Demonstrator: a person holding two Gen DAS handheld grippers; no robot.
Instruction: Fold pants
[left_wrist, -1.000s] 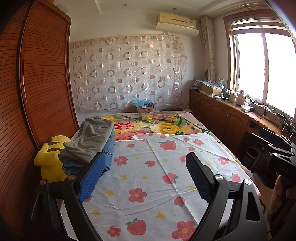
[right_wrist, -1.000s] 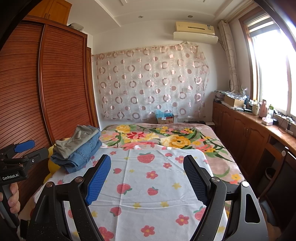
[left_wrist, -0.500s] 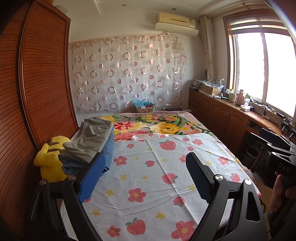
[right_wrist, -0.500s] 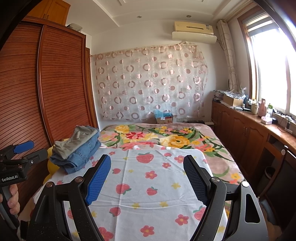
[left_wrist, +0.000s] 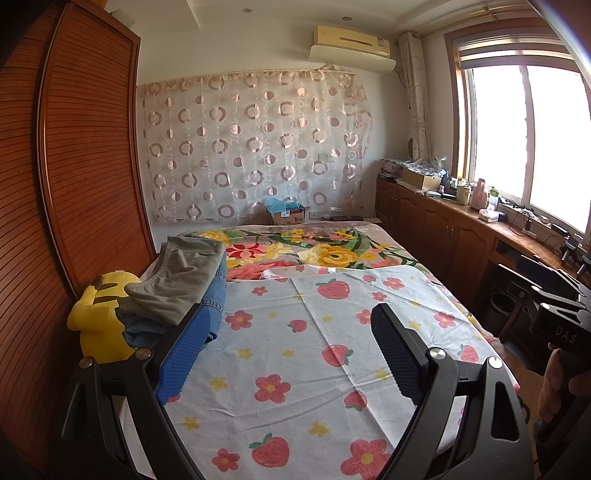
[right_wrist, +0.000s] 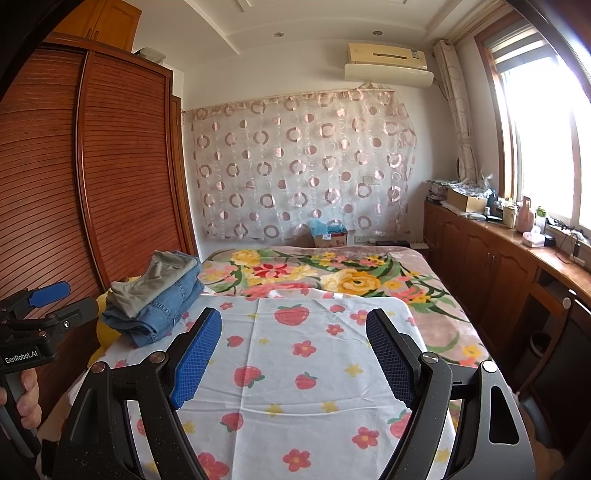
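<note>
both the left hand-held gripper (left_wrist: 291, 354) and right hand-held gripper (right_wrist: 293, 354) hover spread apart, empty, above the bed (right_wrist: 314, 354); folded pants (right_wrist: 155, 295) sit stacked at its left edge.

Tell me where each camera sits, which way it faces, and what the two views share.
Left wrist: sits on the left gripper, facing up the bed; its open fingers frame the strawberry sheet, with the right gripper at the right edge.
Right wrist: sits on the right gripper, facing the same way, fingers open; the left gripper shows at the left edge.
Shared: the pants stack, the circle curtain, the air conditioner.
</note>
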